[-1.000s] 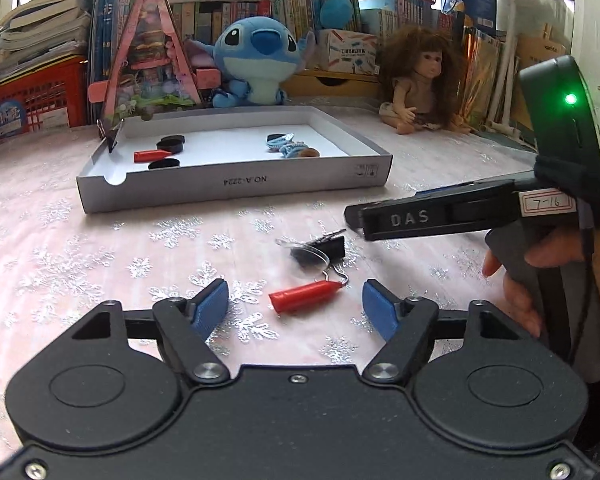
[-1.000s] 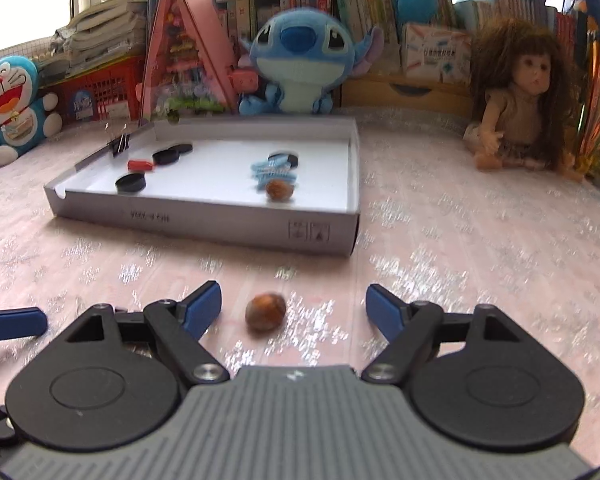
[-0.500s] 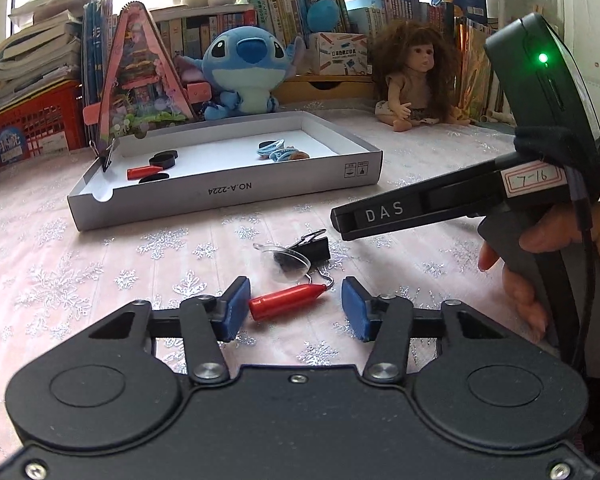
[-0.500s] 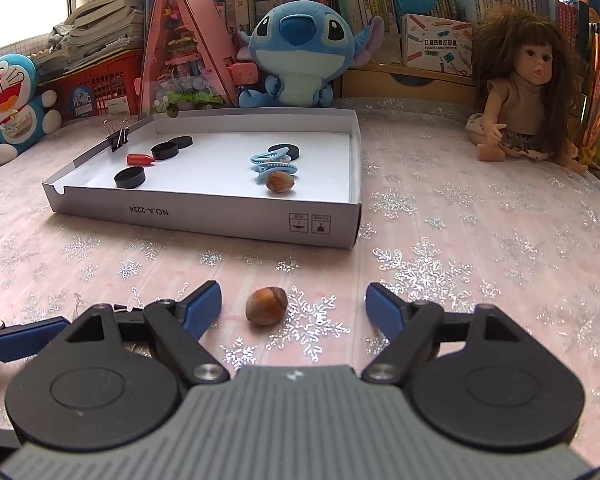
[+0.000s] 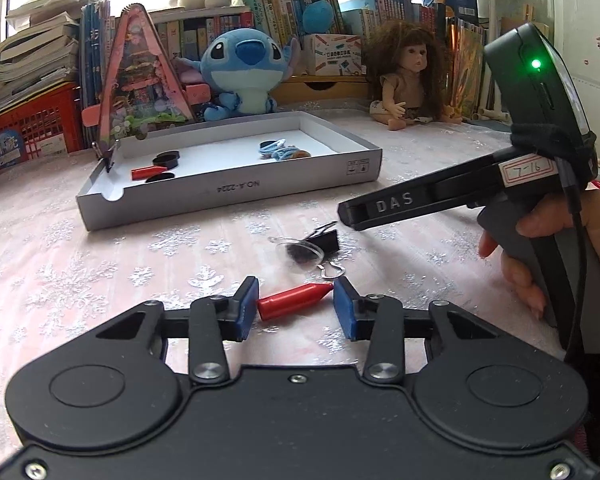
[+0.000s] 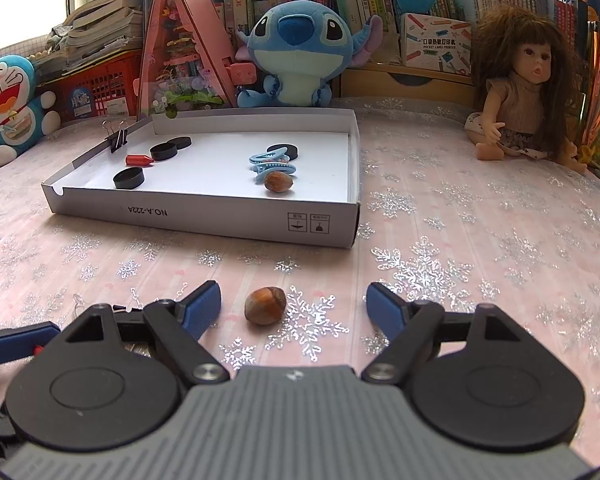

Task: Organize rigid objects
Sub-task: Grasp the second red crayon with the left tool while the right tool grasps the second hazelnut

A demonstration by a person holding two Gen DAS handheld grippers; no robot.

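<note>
My left gripper point(image 5: 296, 304) is shut on a red cone-shaped cap point(image 5: 294, 301), with both blue pads against its ends, low over the tablecloth. Just beyond lie a black binder clip point(image 5: 325, 239) and a clear suction cup point(image 5: 300, 249). My right gripper point(image 6: 294, 309) is open around a hazelnut point(image 6: 265, 305) on the cloth, touching neither pad. Its body also shows in the left wrist view point(image 5: 452, 196). A white shallow box point(image 6: 204, 212) behind holds black discs point(image 6: 129, 178), a red cap point(image 6: 139, 159), blue hair clips point(image 6: 272, 164) and a second hazelnut point(image 6: 278, 181).
A binder clip point(image 6: 116, 136) is clipped on the box's left wall. Behind the box stand a Stitch plush point(image 6: 296, 48), a pink triangular toy house point(image 6: 180, 52), a doll point(image 6: 528, 92), a Doraemon plush point(image 6: 8, 104), red baskets and books.
My left gripper moved forward and closed its fingers onto the red cap. My right gripper drew slightly closer to the hazelnut and stayed open.
</note>
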